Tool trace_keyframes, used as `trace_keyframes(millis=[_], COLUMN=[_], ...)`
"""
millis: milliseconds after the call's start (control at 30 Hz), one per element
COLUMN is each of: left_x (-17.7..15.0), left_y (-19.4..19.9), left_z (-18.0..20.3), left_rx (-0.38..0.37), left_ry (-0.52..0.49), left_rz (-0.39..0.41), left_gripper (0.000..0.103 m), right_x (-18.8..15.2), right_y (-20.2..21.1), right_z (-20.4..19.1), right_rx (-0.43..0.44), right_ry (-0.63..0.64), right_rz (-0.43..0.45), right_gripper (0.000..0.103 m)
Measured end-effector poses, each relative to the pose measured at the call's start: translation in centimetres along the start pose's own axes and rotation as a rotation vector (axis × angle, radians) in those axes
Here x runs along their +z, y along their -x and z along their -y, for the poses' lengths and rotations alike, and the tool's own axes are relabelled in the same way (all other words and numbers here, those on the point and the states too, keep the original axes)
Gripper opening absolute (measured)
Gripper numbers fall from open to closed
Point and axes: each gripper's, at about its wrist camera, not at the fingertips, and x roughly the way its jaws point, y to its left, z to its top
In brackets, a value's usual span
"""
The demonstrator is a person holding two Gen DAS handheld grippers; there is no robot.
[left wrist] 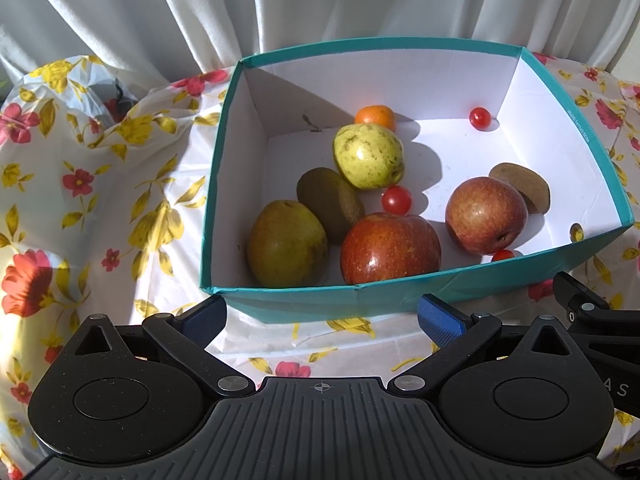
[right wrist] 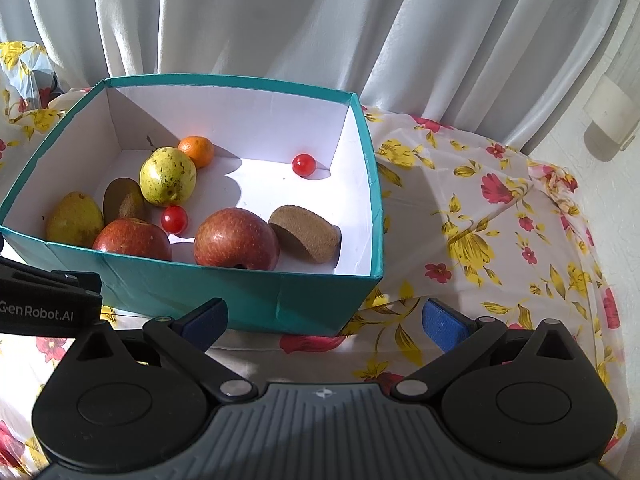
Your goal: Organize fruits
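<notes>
Teal box point(left wrist: 400, 298) on floral desk point(left wrist: 100, 208): holds two apples point(left wrist: 390, 248), two pears point(left wrist: 368, 156), two kiwis point(left wrist: 330, 202), orange point(left wrist: 376, 117), cherry tomatoes point(left wrist: 396, 200). Left claw point(left wrist: 322, 316) and right claw point(right wrist: 325, 320) both wide open, empty, just short of box.

1. White curtain point(right wrist: 280, 20) hangs in folds behind my counter.
2. Floral cloth point(right wrist: 500, 220) covers the counter.
3. Sunlight falls across it, casting hard shadows.
4. White wall point(right wrist: 608, 200) at right.
</notes>
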Motion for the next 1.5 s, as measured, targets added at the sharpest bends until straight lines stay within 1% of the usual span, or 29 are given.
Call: trace_keyframes(millis=[233,1500], left_x=[0.03,0.04], left_y=[-0.06,0.26], left_z=[0.04,0.38], left_rx=[0.002,0.002], left_ry=[0.000,-0.007], left_rz=[-0.005,-0.003], left_gripper=[0.103,0.103], right_x=[0.02,0.06], right_y=[-0.20,0.01], right_z=[0.08,0.29], right_rx=[0.003,-0.007], right_ry=[0.001,0.014], right_rz=[-0.015,-0.020], right_gripper=[0.103,0.103])
